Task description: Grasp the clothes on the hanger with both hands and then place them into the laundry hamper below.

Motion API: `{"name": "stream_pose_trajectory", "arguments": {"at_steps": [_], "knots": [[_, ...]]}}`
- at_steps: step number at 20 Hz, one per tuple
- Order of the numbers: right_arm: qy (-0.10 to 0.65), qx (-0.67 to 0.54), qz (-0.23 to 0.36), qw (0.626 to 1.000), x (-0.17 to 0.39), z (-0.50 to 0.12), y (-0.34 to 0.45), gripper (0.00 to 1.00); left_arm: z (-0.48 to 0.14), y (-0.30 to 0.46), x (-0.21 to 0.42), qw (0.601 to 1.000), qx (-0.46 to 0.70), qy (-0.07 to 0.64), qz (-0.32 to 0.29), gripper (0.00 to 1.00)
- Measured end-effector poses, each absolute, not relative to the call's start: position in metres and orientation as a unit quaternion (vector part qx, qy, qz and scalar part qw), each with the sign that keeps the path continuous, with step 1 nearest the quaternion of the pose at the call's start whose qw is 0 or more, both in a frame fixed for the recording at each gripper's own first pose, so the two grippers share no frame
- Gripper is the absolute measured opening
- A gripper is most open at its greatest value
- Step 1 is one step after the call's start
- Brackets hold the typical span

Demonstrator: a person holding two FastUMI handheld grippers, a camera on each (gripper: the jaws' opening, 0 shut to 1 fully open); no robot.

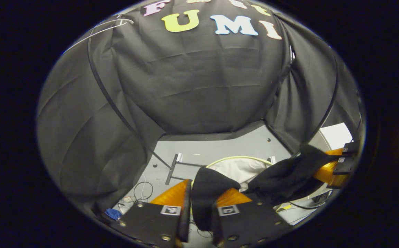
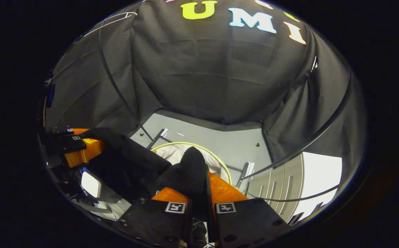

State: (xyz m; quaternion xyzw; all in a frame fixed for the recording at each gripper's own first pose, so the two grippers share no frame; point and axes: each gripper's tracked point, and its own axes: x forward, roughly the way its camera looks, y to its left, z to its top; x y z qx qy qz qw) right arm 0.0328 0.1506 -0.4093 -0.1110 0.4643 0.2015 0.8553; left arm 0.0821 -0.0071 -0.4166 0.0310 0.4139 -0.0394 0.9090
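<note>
A black garment [image 1: 289, 175] hangs stretched between both grippers above the laundry hamper [image 1: 237, 157], which has a yellow-green rim and a white lining. In the left gripper view my left gripper [image 1: 206, 188] is shut on one end of the cloth. My right gripper [image 1: 337, 165] holds the other end at the far right. In the right gripper view my right gripper [image 2: 199, 186] is shut on a bunch of the garment [image 2: 130, 162], just over the hamper [image 2: 185, 143]. The left gripper [image 2: 79, 148] sits at the left. A bare white hanger [image 1: 110, 26] hangs high at the upper left.
A black rack pole [image 1: 106, 93] curves down to a foot bar [image 1: 172, 168] on the grey floor beside the hamper. Cables [image 1: 141, 193] and a blue item [image 1: 113, 213] lie at the lower left. A grey slatted panel [image 2: 282, 179] stands at the right.
</note>
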Motion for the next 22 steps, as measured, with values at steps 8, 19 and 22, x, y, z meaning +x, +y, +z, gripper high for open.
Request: {"name": "stream_pose_trajectory", "arguments": {"at_steps": [8,19,22], "knots": [[0.451,-0.105,0.202,0.863,0.041,-0.398,0.144,1.0,-0.395,-0.002,0.089,0.921,0.043,0.386,-0.031,0.93],[0.398,-0.086,0.175,0.896,0.052,-0.346,0.134,1.0,-0.337,0.011,0.095,0.944,0.047,0.325,-0.033,0.94],[0.36,-0.074,0.161,0.916,0.062,-0.311,0.132,1.0,-0.303,0.013,0.101,0.955,0.037,0.291,-0.038,0.93]]}}
